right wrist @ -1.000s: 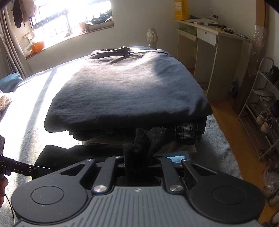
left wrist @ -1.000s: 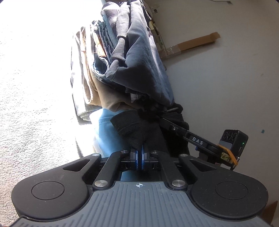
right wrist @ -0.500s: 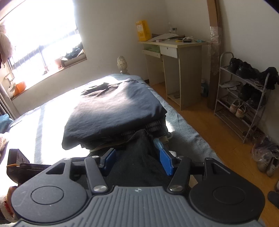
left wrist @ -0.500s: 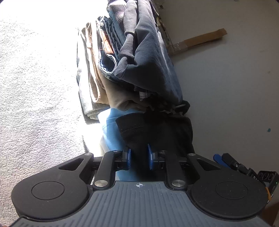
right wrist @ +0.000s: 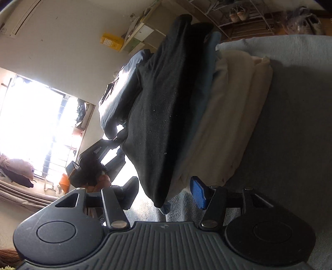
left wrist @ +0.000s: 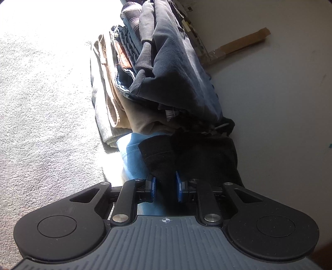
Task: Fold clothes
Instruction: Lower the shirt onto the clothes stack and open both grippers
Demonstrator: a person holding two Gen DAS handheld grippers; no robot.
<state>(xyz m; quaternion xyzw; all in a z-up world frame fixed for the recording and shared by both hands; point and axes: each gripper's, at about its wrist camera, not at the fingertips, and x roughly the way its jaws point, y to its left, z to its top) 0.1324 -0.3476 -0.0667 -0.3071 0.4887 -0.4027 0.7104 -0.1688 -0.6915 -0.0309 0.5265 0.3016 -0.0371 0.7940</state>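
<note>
A folded black garment (left wrist: 197, 157) lies on a blue one (left wrist: 132, 157) right in front of my left gripper (left wrist: 166, 187). Its jaws stand slightly open, with the black cloth's edge in the gap and the pads not pressing it. In the rolled right wrist view the same black garment (right wrist: 161, 116) tops a small pile over a blue layer (right wrist: 205, 83) and cream folded cloth (right wrist: 228, 116). My right gripper (right wrist: 166, 191) is wide open, and the garment's near corner hangs loose between its fingers. The left gripper (right wrist: 99, 153) and the hand (right wrist: 103, 180) holding it show beyond.
A taller stack of folded clothes (left wrist: 166, 68), topped by a navy garment and with beige trousers (left wrist: 116, 99) underneath, stands just behind. All rests on a grey bed cover (left wrist: 41, 124). A desk (right wrist: 141, 33), a shoe rack (right wrist: 244, 18) and a bright window (right wrist: 37, 116) lie beyond.
Both grippers have let go of the black garment: the left jaws parted a little, the right ones opened wide. The right gripper swung sideways and rolled over. The left barely moved.
</note>
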